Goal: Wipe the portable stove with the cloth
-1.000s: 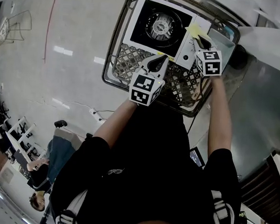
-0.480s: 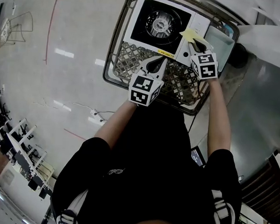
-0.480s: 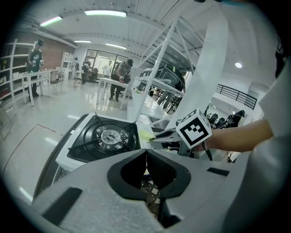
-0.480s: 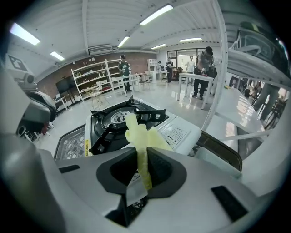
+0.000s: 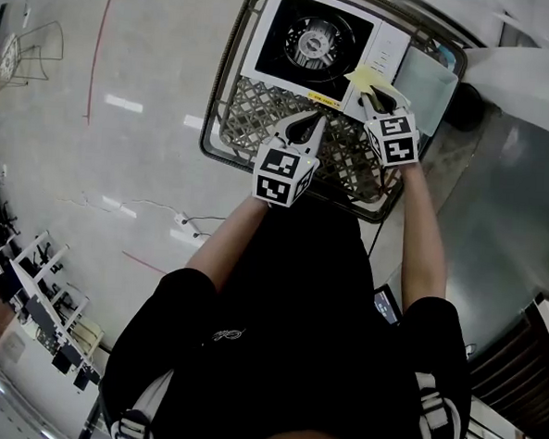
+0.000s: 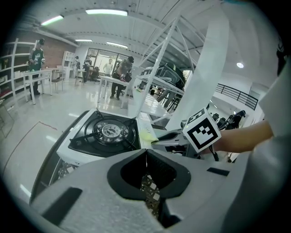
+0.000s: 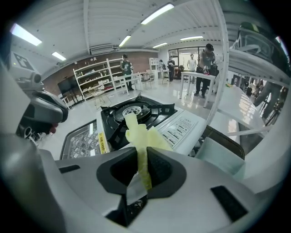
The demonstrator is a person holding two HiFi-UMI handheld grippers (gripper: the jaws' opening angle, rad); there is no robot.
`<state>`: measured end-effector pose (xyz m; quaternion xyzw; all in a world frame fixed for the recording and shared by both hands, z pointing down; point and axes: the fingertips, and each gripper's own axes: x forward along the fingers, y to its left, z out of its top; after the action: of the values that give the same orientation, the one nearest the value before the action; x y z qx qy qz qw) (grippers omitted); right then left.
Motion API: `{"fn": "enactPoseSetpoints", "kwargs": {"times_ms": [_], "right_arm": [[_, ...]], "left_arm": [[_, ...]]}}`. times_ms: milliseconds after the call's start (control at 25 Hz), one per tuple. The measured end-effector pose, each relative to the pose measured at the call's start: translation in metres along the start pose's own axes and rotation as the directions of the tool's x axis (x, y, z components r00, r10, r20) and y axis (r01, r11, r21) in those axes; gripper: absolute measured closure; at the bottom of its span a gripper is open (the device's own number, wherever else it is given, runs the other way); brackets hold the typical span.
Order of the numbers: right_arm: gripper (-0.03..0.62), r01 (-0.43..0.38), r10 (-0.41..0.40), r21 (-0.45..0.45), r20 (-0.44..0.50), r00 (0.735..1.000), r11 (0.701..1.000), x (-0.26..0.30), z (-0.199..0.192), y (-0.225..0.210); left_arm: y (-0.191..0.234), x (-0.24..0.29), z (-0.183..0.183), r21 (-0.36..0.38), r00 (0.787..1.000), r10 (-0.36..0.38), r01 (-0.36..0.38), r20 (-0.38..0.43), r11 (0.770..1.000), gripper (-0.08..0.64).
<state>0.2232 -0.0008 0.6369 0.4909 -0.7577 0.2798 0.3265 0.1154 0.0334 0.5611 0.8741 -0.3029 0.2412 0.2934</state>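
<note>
The portable stove point(image 5: 313, 49) is white with a black burner top and sits on a wire-mesh table point(image 5: 234, 128). It also fills the middle of the left gripper view point(image 6: 107, 134) and the right gripper view point(image 7: 136, 116). A pale yellow cloth point(image 7: 142, 136) is pinched in my right gripper point(image 5: 373, 97), which hovers over the stove's front right corner by the control panel. The cloth point(image 5: 368, 79) lies against the white panel. My left gripper point(image 5: 303, 128) is shut with nothing in it, just in front of the stove's front edge.
A pale blue-grey tray point(image 5: 431, 80) stands to the right of the stove on the same mesh table. A white post point(image 6: 200, 73) rises behind it. People stand at distant tables and shelves. Bare floor lies to the left point(image 5: 123, 112).
My right gripper has drawn the cloth back and to the left along the stove's right side toward the front corner. The left gripper has barely moved.
</note>
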Motion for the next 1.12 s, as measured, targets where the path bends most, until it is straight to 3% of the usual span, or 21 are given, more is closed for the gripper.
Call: {"fn": "enactPoseSetpoints", "kwargs": {"times_ms": [640, 1120], "right_arm": [[0.548, -0.049, 0.050, 0.021, -0.012, 0.999, 0.999, -0.015, -0.028, 0.046], [0.557, -0.032, 0.033, 0.022, -0.015, 0.999, 0.999, -0.019, -0.024, 0.043]], "left_arm": [[-0.001, 0.001, -0.002, 0.011, 1.000, -0.010, 0.011, -0.017, 1.000, 0.541], [0.006, 0.007, 0.005, 0.000, 1.000, -0.023, 0.023, -0.014, 1.000, 0.541]]}}
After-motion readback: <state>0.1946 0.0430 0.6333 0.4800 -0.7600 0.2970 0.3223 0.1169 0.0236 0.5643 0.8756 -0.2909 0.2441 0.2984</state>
